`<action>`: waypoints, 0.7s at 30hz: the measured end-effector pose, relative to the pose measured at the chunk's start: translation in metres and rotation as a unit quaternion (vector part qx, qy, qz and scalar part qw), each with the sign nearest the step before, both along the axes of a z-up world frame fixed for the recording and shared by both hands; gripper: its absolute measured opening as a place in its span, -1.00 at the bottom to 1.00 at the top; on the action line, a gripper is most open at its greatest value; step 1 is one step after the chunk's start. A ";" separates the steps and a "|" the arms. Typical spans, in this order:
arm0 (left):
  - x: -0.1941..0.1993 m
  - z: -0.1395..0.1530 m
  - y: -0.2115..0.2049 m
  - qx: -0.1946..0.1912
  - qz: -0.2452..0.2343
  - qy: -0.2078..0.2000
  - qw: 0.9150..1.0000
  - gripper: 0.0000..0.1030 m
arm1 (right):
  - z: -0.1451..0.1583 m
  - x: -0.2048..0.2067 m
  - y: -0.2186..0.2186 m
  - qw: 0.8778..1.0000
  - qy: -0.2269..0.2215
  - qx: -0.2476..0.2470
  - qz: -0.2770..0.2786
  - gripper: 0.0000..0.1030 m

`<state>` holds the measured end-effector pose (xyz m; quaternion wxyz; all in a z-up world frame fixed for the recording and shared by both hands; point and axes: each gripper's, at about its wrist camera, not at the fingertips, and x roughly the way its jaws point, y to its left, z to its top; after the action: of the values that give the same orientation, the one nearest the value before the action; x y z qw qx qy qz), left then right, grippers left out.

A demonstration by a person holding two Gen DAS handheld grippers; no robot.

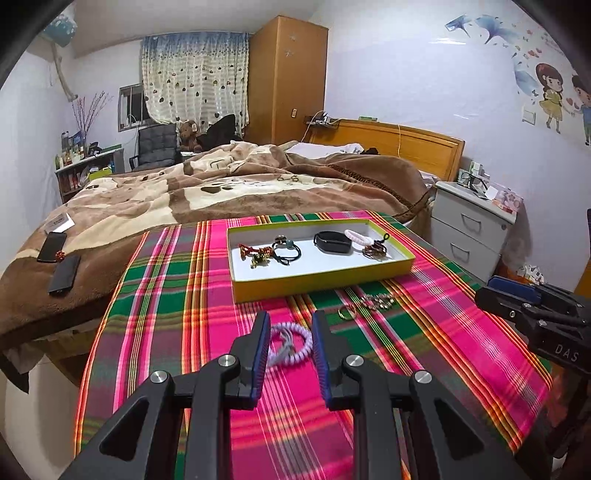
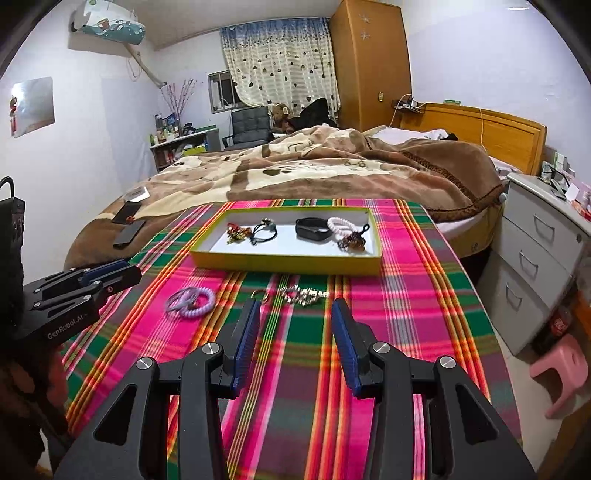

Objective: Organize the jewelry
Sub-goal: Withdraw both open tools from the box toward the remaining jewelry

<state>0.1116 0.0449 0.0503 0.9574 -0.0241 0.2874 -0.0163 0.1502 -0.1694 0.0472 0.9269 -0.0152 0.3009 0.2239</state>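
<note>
Domestic bedroom. Contents: wooden-framed bed under a brown paw-print blanket; tall wooden wardrobe; heart-patterned curtain over a window; grey bedside drawers; teddy bear beside an armchair; cartoon wall stickers; wall air conditioner; cluttered shelf unit.

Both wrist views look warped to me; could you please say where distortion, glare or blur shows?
Left wrist view: fisheye bends the plaid tablecloth edges, dark corners, wall glare. Right wrist view: same bowing, glare on the wall sheet, small jewelry soft.
</note>
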 end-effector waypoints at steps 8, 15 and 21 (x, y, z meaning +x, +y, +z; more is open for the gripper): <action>-0.027 -0.004 0.000 -0.008 0.001 0.006 1.000 -0.56 | -0.004 -0.025 -0.005 1.000 0.007 0.007 0.001 -0.20; -0.038 -0.013 0.002 -0.015 0.000 0.016 1.000 -0.56 | -0.010 -0.036 -0.006 1.000 0.018 0.010 0.004 -0.20; -0.039 -0.016 0.003 -0.010 0.002 0.019 1.000 -0.56 | -0.014 -0.036 -0.006 1.000 0.026 0.011 0.006 -0.20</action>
<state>0.0727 0.0482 0.0342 0.9515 -0.0343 0.3054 -0.0170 0.1139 -0.1755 0.0336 0.9177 -0.0006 0.3219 0.2329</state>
